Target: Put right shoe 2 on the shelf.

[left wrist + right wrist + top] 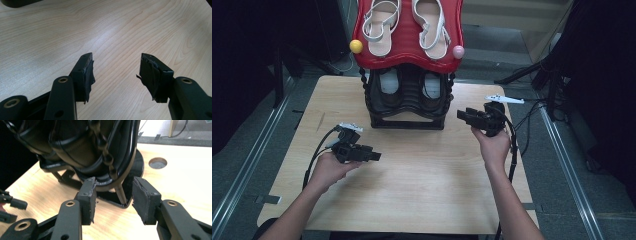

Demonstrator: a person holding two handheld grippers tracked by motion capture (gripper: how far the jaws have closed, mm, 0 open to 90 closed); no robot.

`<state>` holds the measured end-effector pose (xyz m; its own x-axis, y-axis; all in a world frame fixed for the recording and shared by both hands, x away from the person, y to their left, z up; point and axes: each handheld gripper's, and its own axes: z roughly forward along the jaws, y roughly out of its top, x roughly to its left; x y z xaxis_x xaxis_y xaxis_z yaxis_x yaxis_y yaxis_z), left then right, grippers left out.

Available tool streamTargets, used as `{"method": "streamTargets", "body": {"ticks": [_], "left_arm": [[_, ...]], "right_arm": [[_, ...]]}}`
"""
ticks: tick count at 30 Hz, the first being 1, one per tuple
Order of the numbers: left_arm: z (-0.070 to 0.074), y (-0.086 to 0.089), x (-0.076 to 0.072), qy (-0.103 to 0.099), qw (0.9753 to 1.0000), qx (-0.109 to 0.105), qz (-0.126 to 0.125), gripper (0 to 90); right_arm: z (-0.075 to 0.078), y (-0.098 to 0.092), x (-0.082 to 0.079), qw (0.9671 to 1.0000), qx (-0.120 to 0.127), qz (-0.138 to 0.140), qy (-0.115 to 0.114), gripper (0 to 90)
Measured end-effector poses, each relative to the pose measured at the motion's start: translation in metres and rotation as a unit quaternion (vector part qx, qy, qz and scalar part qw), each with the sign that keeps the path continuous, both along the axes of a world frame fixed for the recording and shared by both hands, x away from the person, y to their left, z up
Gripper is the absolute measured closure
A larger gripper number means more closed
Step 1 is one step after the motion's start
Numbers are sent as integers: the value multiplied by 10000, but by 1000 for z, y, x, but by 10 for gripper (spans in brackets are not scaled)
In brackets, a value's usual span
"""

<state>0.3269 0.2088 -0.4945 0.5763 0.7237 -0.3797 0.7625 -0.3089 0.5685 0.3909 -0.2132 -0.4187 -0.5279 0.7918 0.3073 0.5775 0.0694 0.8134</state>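
A two-tier shoe rack stands at the back middle of the wooden table. Its red top shelf carries a pair of white sandals. A pair of black shoes sits on the black lower tier. My left gripper hovers open over bare wood, to the front left of the rack, with nothing between its pads. My right gripper is open just right of the rack. In the right gripper view it faces the rack's lower corner post and the black shoes.
A yellow ball and a pink ball cap the red shelf's front corners. A round hole is cut in the table behind the rack. Cables and dark stands crowd the floor on the right.
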Motion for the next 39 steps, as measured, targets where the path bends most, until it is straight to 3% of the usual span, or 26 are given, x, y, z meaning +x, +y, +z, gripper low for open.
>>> {"method": "streamTargets", "body": {"ticks": [17,29,39], "left_arm": [[0,1,0,-18,10000,-8,52,439],[0,1,0,-109,9999,53,-6,423],[-2,3,1,-232,9997,93,20,410]], "right_arm": [[-41,-2,-24,9996,173,115,209,555],[-59,2,-33,9994,-41,235,241,525],[-69,11,-33,9990,-41,370,256,508]]}}
